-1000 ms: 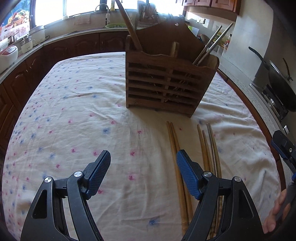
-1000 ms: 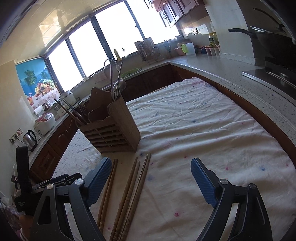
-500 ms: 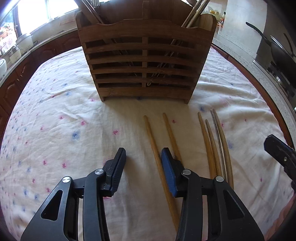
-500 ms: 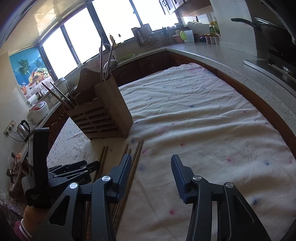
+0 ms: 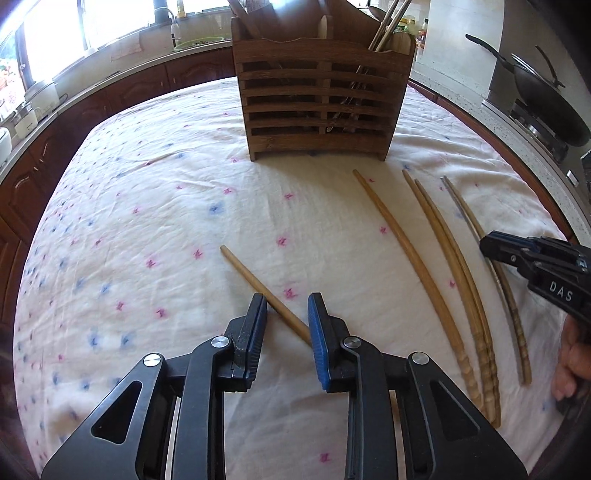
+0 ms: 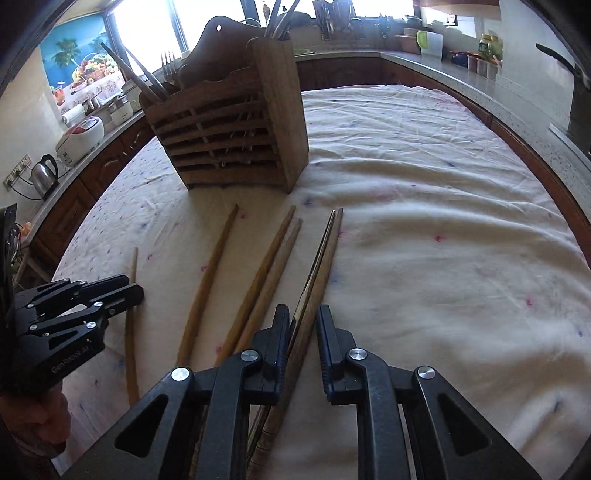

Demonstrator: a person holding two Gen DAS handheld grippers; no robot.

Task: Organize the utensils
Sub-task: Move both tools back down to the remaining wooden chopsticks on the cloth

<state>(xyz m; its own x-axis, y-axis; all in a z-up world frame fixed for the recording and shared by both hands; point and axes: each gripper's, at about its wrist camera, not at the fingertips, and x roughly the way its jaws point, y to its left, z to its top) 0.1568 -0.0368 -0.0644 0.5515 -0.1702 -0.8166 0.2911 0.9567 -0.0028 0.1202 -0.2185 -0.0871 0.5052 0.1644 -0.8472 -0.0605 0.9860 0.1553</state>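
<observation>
We see a slatted utensil holder [image 5: 321, 99] of dark, matt wood with visible grain. The chopsticks [image 5: 413, 258] on the bench are pale, smooth wood, ridged at their thick ends; one [image 6: 314, 273] looks darker and glossier. The bench cloth [image 5: 147, 221] is soft, wrinkled cotton-like fabric. Our left gripper [image 5: 287, 317] and right gripper [image 6: 302, 332] are matt black plastic with textured blue pads [image 5: 317, 332] and shiny metal screws.

Daylight from windows [image 6: 147, 33], blown out white; tablecloth [image 5: 147, 221] evenly bright; strong fisheye curvature, dark vignetted corners; focus sharp.
</observation>
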